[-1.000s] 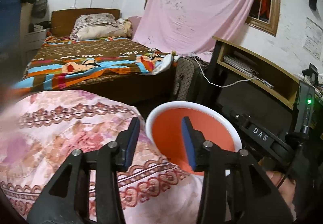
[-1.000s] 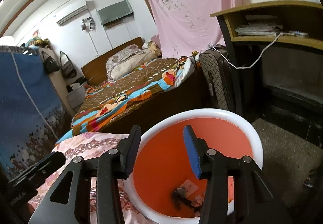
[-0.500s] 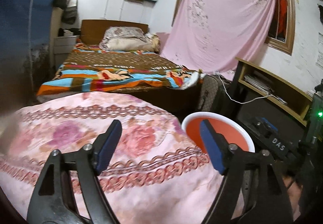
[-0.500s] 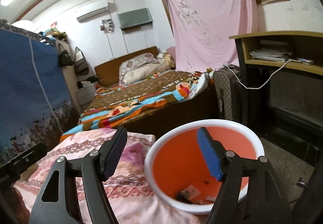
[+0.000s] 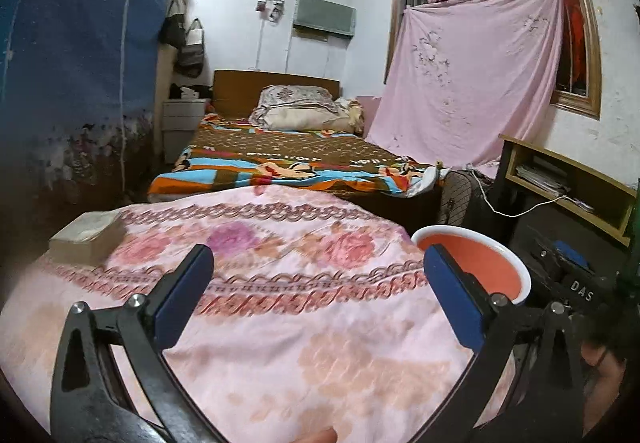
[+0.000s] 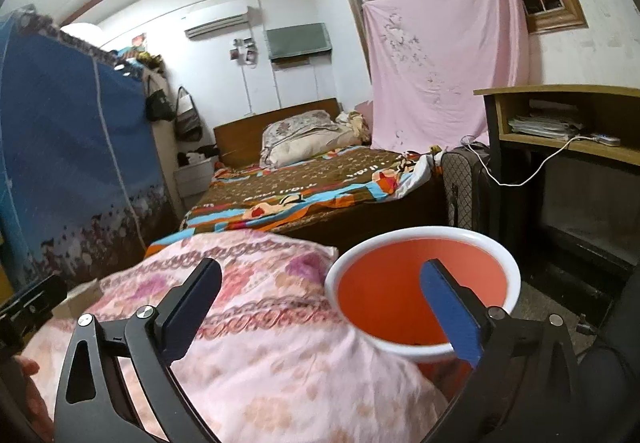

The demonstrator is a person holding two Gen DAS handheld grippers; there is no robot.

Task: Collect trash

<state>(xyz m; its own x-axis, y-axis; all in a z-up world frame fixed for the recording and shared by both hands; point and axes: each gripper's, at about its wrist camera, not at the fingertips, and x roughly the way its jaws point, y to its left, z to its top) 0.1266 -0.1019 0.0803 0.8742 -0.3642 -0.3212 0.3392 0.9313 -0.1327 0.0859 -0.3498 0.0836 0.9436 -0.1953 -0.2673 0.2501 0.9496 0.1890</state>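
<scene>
- Both grippers, left gripper (image 5: pixel 316 295) and right gripper (image 6: pixel 320 299), had just been opening; fingers stood wide apart, nothing between them.
- Orange bin (image 6: pixel 404 283) stood beside the pink floral quilt (image 5: pixel 280 283), trash barely visible inside.

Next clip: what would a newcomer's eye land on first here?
The orange bin with its white rim, standing on the floor at the right edge of the pink floral cloth that fills the foreground. Next, both tools, left and right, gape wide and empty over that cloth.
</scene>
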